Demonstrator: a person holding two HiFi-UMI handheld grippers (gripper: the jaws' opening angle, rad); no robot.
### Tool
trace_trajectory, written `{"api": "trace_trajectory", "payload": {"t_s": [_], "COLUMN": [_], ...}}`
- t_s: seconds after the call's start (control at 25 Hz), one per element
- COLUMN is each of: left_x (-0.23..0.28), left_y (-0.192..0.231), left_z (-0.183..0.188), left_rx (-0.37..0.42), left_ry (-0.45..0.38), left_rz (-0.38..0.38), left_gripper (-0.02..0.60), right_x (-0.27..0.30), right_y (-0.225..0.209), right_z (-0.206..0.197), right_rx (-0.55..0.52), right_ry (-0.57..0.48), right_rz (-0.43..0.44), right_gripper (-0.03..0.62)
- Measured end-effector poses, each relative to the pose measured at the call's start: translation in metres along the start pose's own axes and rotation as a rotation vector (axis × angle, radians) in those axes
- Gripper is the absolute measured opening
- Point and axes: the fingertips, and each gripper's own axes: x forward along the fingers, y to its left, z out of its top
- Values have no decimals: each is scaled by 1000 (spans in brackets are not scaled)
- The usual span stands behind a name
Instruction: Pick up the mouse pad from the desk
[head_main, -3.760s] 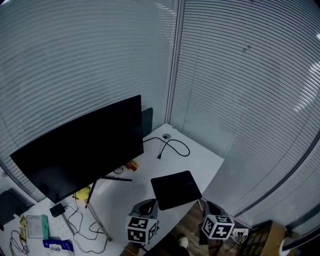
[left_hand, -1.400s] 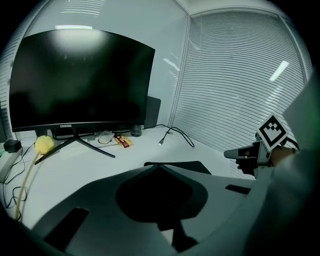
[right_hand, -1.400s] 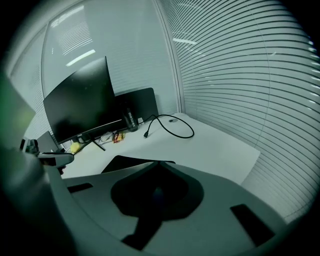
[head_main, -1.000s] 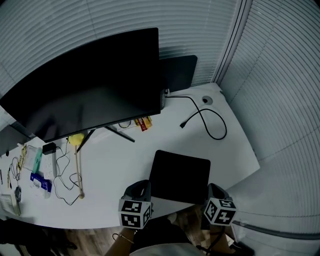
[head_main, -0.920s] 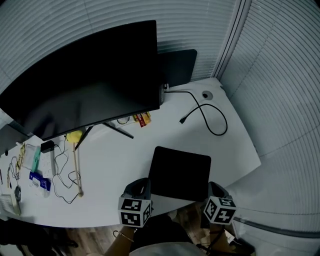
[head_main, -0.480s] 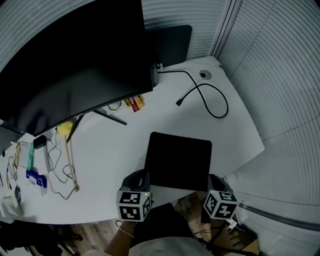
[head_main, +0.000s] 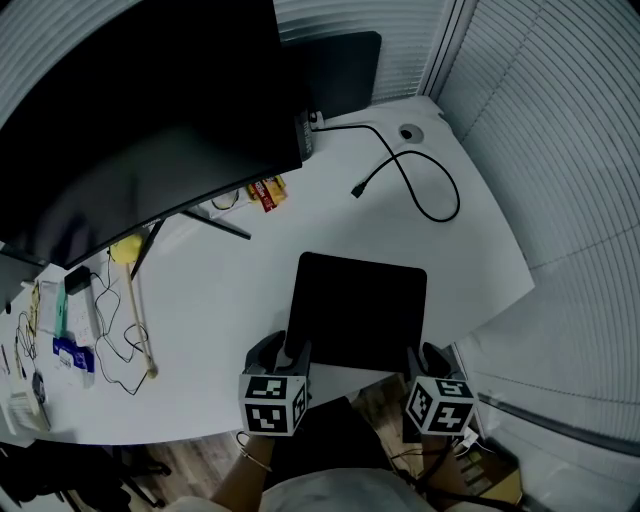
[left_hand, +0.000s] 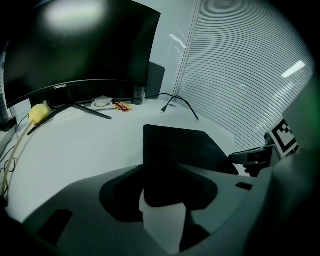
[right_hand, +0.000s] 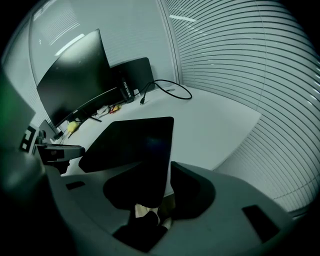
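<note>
Both tools have just dropped to the near edge of the pad, and their jaws, pressed together a moment ago, are opening. The left gripper now straddles the pad's near left corner and the right gripper its near right corner; neither pinches it yet. The pad lies flat at the front edge of the desk, so closing on it looks like the next step. The monitor, cable and cords sit well apart from it, and nothing blocks the lift.
</note>
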Motion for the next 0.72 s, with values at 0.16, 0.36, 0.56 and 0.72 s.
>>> {"api": "trace_trajectory", "payload": {"t_s": [0.16, 0.36, 0.56, 0.72], "left_x": [5, 10, 13, 13], "left_y": [3, 6, 7, 6], "left_z": [-2, -4, -4, -5], "left_rx": [9, 13, 43, 56], "left_ry": [15, 39, 63, 72], "left_rz": [17, 27, 46, 65], "left_gripper": [209, 209, 207, 207], "right_x": [3, 4, 5, 5], "right_y": [4, 4, 5, 5], "right_z": [-3, -6, -5, -5], "right_rx": [-18, -46, -78, -76], "right_ry": [17, 33, 45, 46], "right_rz": [1, -21, -46, -56], "right_gripper": [184, 184, 184, 184]}}
